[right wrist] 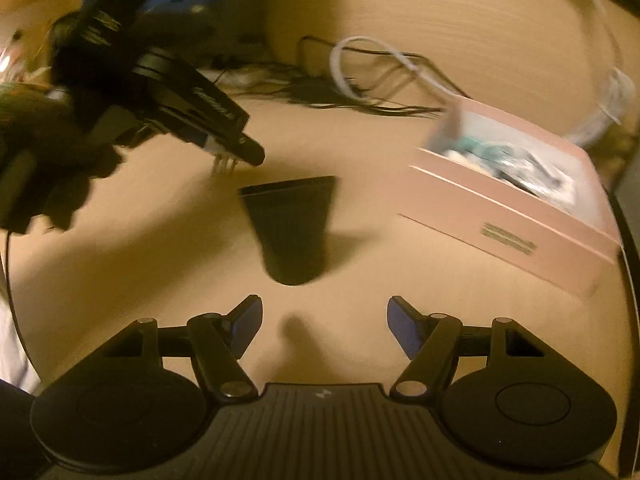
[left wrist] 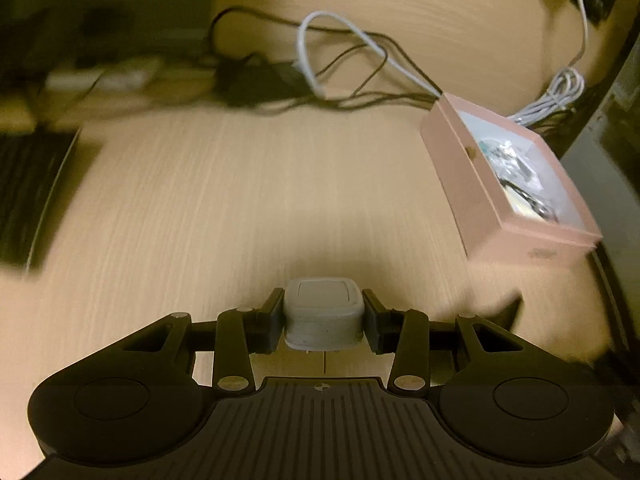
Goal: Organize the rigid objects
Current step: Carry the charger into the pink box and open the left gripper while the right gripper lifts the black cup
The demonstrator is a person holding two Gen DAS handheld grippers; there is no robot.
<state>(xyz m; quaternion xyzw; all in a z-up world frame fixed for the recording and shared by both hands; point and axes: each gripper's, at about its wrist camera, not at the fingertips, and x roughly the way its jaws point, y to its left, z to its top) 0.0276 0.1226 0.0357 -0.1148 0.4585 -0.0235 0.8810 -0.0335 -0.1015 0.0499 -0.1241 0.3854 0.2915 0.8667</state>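
Two fingers of my left gripper are clamped on a small grey plug adapter, one pad on each flat side, its short pins poking out below toward the camera. It rides clear of the tabletop, so it is being carried rather than resting. My right gripper stands wide apart with nothing between its blue pads, only bare wood underneath.

From the right wrist view, the left gripper shows at upper left with the adapter's pins just visible beneath its tip. Ahead of my empty fingers lies a black tapered nozzle, on its side, well apart from everything else. Off to the right sits the pink box, open on top, with small shiny parts already inside; a tangle of black and white cables lies beyond it.

I judge the step in hand is ferrying the adapter to that box. To do it well I should keep my squeeze steady, stay high enough to clear the near wall, centre over an open patch inside and lower before letting go, so the pins do not snag on the contents. Both views are smeared, so slowing down near the rim would help.
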